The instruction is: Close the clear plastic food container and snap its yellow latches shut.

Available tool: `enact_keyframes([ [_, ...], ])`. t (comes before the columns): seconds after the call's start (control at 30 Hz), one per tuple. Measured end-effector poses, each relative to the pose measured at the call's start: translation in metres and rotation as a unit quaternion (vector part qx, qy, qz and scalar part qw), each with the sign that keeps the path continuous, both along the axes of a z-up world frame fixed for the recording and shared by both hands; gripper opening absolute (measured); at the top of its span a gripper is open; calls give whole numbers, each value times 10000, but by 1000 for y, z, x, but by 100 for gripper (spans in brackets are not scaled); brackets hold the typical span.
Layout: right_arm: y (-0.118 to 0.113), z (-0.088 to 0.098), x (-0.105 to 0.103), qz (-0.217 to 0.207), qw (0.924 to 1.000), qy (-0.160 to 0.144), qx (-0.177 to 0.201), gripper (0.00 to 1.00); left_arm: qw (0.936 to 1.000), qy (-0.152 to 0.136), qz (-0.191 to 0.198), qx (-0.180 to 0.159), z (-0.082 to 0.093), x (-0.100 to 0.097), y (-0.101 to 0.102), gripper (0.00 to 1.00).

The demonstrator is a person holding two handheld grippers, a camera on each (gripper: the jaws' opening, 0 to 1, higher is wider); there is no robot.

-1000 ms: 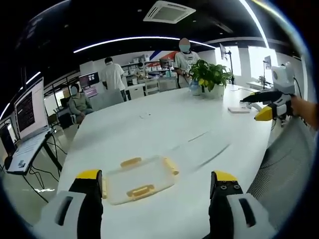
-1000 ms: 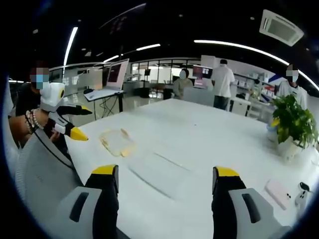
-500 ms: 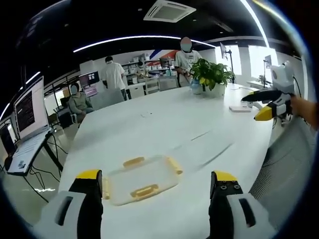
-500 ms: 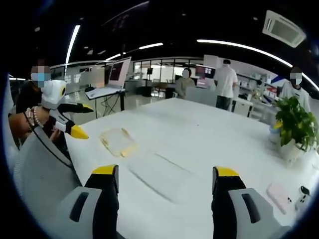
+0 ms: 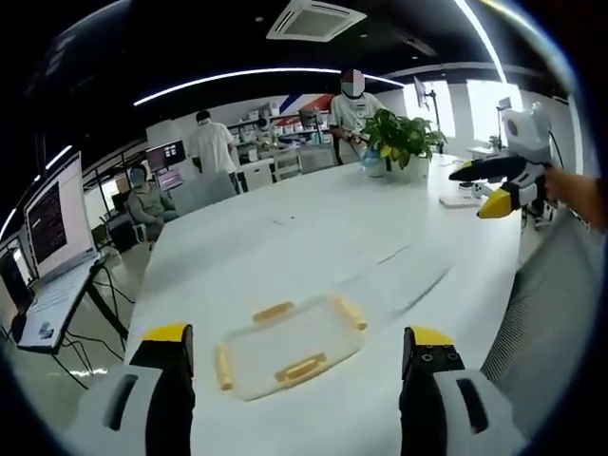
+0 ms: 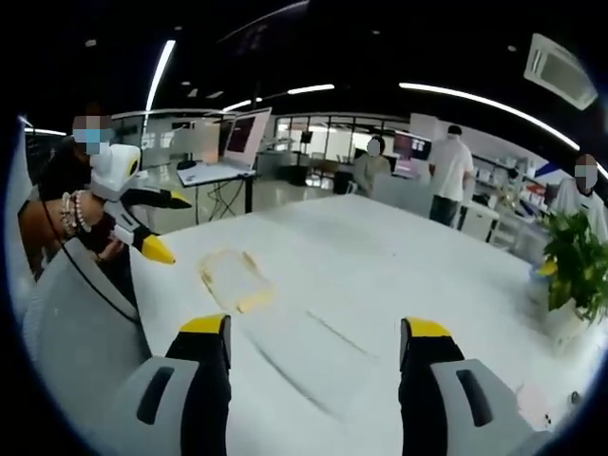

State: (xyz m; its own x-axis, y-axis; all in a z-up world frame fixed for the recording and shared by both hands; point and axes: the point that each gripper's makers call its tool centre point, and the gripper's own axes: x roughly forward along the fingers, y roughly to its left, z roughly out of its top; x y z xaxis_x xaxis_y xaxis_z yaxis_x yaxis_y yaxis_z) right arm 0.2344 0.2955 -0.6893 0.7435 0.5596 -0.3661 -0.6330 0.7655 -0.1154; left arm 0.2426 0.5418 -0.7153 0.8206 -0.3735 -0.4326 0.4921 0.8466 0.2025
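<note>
White bench (image 5: 313,237): long, glossy top, carrying every item listed below.

Clear plastic food container (image 5: 285,344): lies flat on the bench near its edge, just ahead of the left gripper (image 5: 294,380) and between the lines of its jaws, touched by neither. Yellow latches (image 5: 304,369) sit along its sides. In the right gripper view the same container (image 6: 236,280) lies off to the left, beyond the left jaw tip.

Left gripper: jaws spread wide, yellow-tipped, nothing between them. In the right gripper view it (image 6: 157,228) hovers near the bench edge, held in a hand (image 6: 90,233) with a beaded bracelet, jaws parted.

Right gripper (image 6: 313,375): jaws spread wide over bare bench, empty. In the left gripper view it (image 5: 489,185) hangs above the far right side of the bench, jaws parted, well apart from the container.

Potted plant (image 5: 399,142): green, at the far end of the bench. Pink phone-like slab (image 5: 459,201) lies near it.

Laptop (image 5: 47,256): open on a stand to the left of the bench.

People (image 5: 211,147): several standing and seated among desks in the background.
</note>
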Motion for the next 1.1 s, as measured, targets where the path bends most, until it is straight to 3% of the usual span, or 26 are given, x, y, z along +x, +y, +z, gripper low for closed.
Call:
enact_keyframes([
  [0.7,49,-1,23,635,9978,-55,-209,65,9967,262,-508,572,-13,23,24,86],
  [1.1,71,-7,34,876,9955,-8,-370,65,9936,412,-764,716,-22,35,31,83],
])
